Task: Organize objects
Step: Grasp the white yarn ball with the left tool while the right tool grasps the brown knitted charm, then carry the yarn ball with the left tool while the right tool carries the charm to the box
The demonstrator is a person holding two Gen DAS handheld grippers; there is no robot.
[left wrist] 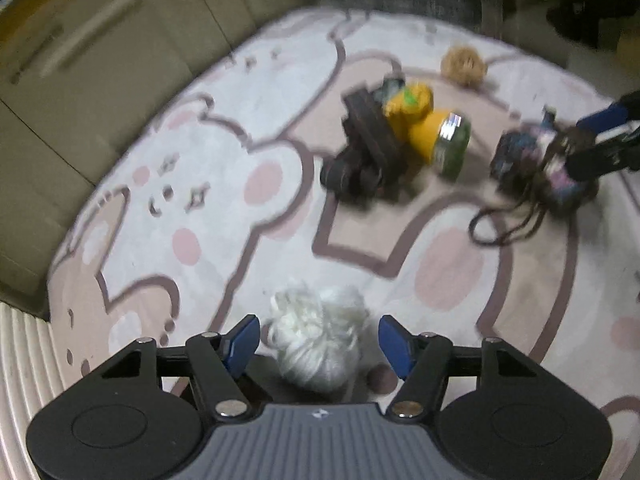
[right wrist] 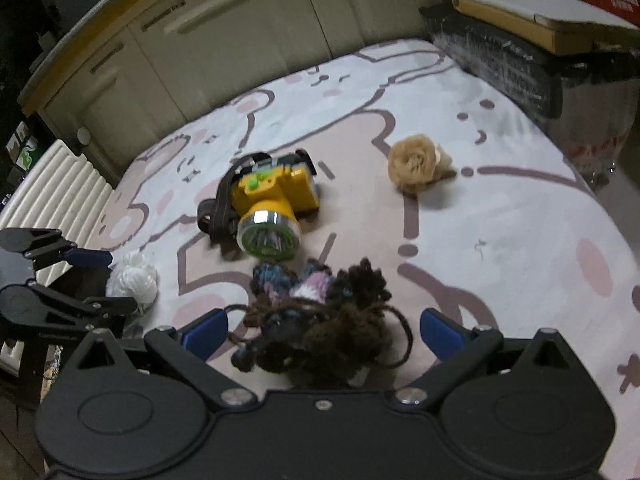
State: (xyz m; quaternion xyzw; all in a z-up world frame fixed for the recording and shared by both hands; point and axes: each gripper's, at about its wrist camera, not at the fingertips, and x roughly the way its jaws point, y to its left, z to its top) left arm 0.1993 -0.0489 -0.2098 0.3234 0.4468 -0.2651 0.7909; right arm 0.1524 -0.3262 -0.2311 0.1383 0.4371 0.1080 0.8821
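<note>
we have the left tool (left wrist: 318, 340) spread wide around the white yarn ball (left wrist: 316, 340), blue pads on either side of it and not touching, so it holds nothing yet. the right tool (right wrist: 322, 334) is just as wide open over the dark yarn bundle (right wrist: 320, 320), a tangle of brown, blue and pink strands, and it too grips nothing. both lie on the bear-print mat (right wrist: 500, 208), with the yellow headlamp (right wrist: 268, 204) between them and farther out, and a tan yarn ball (right wrist: 416, 162) well apart beyond it.

we judge the risks as these. the dark bundle is loose, and a strand loops out toward the right pad (right wrist: 442, 334); if we close on the edge of the tangle, we may lift only a few strands and drag the rest, or unravel it. that trailing loop could also snag on the headlamp's strap (right wrist: 218, 212) as it is carried past. the white ball is soft and round, so an off-centre squeeze could roll it out from between the pads. the left wrist view is blurred, so we cannot tell how well it is centred.
</note>
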